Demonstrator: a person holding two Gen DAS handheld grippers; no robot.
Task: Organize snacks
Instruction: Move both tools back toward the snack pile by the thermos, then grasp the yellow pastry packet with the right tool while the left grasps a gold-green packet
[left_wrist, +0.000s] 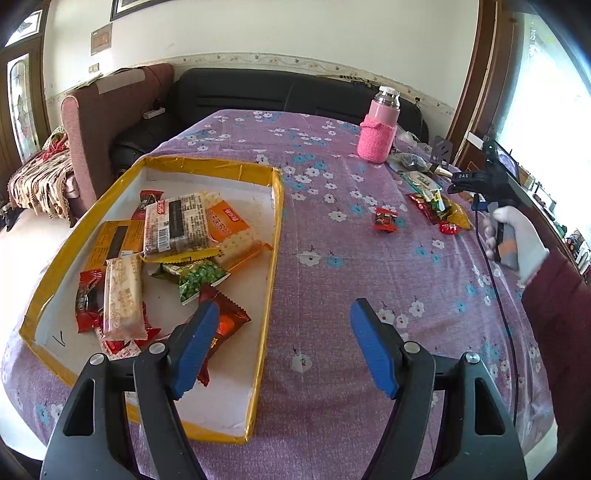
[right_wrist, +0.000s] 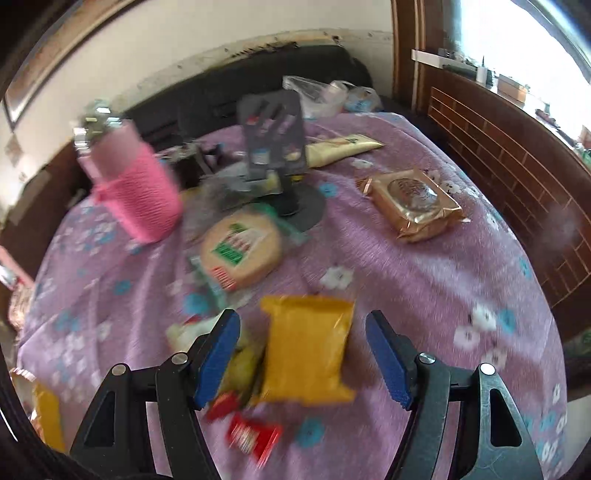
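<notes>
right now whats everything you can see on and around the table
box: 1, yellow rim, white inside, table's left part
snacks in box: about ten, red, orange, green, cream, piled loosely
bottle: 1, pink knit sleeve, far side of table
red candy: 1, alone on cloth right of box
yellow packet: 1, ahead between right gripper's fingers, not gripped
round snack: 1, tan, green label, near bottle
gold packet: 1, table's right side
tube: 1, cream, far side
stand: 1, dark, by tube
tablecloth: 1, purple, flowered
sofa: 1, black, behind table
left gripper: open, over box edge
right gripper: open
</notes>
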